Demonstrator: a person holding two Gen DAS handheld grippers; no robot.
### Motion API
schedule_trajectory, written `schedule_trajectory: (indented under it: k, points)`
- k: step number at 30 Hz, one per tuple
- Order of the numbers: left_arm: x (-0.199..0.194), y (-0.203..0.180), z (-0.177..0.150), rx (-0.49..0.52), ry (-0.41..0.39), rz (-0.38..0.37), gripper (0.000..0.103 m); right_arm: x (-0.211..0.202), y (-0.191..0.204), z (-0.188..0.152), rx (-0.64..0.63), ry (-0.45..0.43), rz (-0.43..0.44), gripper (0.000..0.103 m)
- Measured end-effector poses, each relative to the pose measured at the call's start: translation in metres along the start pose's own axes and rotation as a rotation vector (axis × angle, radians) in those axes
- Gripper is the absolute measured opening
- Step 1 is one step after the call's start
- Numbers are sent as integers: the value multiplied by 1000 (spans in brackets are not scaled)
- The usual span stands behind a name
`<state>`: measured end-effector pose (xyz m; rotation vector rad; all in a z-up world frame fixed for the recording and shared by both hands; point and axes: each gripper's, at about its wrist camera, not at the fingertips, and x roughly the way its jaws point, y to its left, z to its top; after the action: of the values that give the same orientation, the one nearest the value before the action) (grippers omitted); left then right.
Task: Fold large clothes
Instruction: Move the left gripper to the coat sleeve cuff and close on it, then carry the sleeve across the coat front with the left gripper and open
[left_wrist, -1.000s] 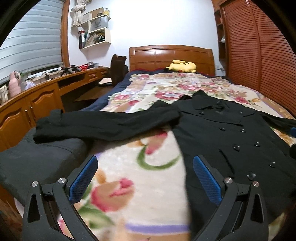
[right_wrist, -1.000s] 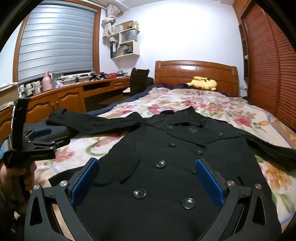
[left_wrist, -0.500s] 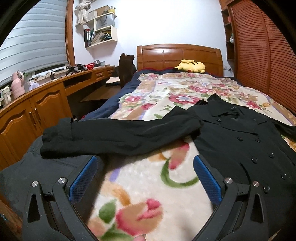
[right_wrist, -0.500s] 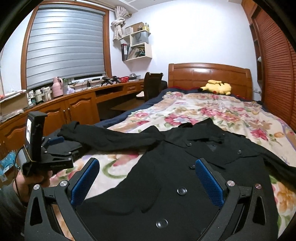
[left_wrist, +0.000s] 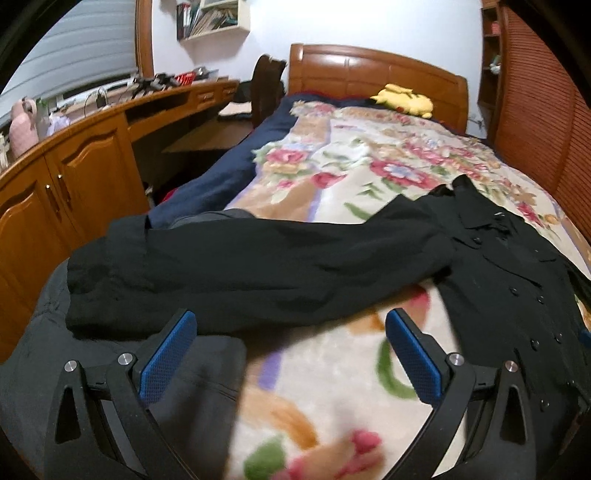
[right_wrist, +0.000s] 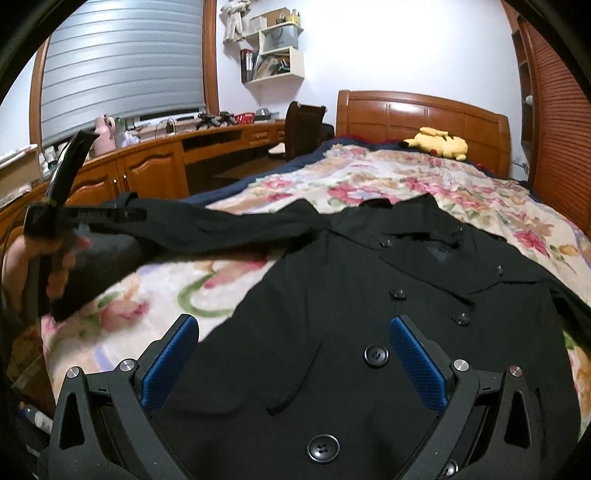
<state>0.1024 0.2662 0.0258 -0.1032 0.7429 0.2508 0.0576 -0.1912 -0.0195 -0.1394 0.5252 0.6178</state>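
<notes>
Left gripper (left_wrist: 290, 350) moved nearer coat sleeve (left_wrist: 236, 273), wide apart, above it.

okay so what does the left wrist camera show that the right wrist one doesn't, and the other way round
Left wrist only: the open left gripper close above the coat's outstretched sleeve, whose cuff lies on a dark grey cloth.
Right wrist only: the open right gripper over the coat's buttoned front, and a hand holding the left gripper.
Both: the black coat, floral blanket, yellow plush toy.
</notes>
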Motion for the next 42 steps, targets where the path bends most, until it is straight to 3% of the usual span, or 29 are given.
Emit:
schedule_trajectory:
  k: [10, 16, 19, 20, 21, 24, 30, 37, 42]
  points:
    - [58, 38, 5, -102, 216, 75, 94, -1, 20, 16, -22, 13, -8, 103]
    - [83, 38, 10, -118, 290, 93, 94, 0, 6, 22, -1, 15, 8, 103]
    - [93, 29, 7, -42, 324, 153, 84, -2, 1, 23, 9, 16, 15, 103]
    - [95, 28, 7, -29, 329, 170, 74, -3, 1, 23, 11, 15, 17, 103]
    - [95, 27, 6, -20, 329, 185, 60, -3, 1, 23, 13, 16, 19, 103]
    - [89, 29, 8, -7, 321, 192, 36, -6, 1, 23, 18, 14, 22, 103]
    - [60, 15, 22, 38, 238, 172, 7, -8, 1, 25, 22, 8, 27, 103]
    - [13, -37, 39, 117, 81, 93, 6, -16, -8, 25, 29, -5, 19, 103]
    - [-9, -79, 47, 159, 17, 18, 5, -26, -29, 25, 54, -16, -7, 103]
